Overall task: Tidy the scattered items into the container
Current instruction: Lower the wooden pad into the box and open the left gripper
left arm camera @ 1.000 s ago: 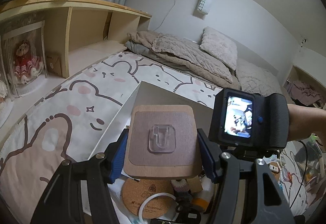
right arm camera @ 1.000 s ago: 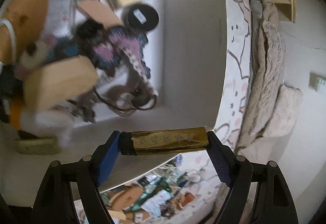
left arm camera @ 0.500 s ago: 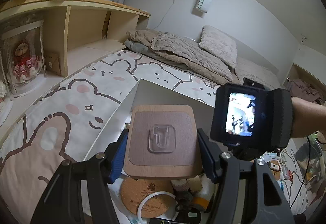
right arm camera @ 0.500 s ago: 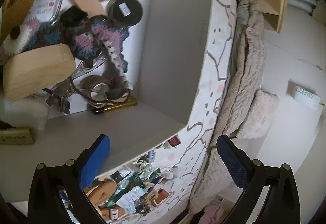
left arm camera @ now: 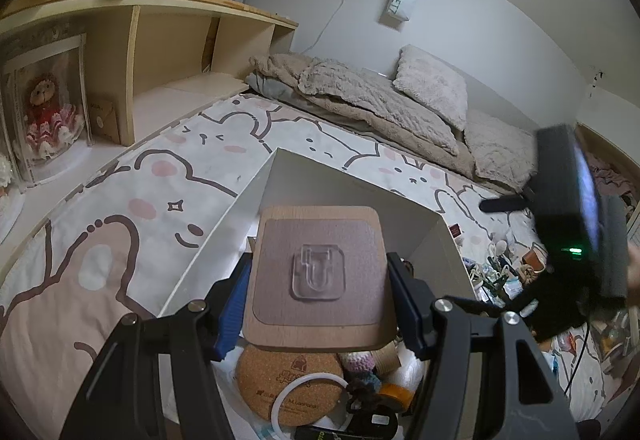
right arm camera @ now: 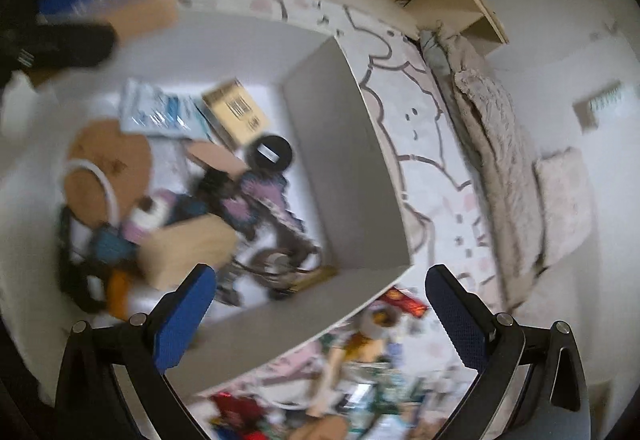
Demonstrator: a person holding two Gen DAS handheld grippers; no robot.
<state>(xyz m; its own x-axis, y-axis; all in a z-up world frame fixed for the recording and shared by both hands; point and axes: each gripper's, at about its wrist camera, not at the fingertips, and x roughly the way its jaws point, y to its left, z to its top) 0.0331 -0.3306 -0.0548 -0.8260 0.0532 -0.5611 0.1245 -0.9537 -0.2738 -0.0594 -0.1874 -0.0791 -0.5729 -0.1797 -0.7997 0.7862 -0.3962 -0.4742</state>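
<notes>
My left gripper (left arm camera: 320, 298) is shut on a square wooden board with a clear plastic hook (left arm camera: 318, 276) and holds it over the white box (left arm camera: 352, 192). The box holds a round cork coaster (left arm camera: 280, 380), a white ring and other small items. In the right wrist view my right gripper (right arm camera: 320, 314) is open and empty above the box's near wall (right arm camera: 344, 176). A gold lighter (right arm camera: 316, 276) lies inside by the corner. The left gripper with its board shows blurred at the upper left (right arm camera: 100, 8).
Scattered small items lie on the bear-print mat right of the box (left arm camera: 504, 272) and in front of it (right arm camera: 360, 380). A wooden shelf (left arm camera: 132, 36) stands at the left. Bedding and pillows (left arm camera: 380, 96) lie along the far wall. The right hand-held unit (left arm camera: 576, 208) is at the right.
My right gripper opened and dropped the gold lighter into the box, then drew back and swung away to the right. My left gripper keeps the board steady over the box.
</notes>
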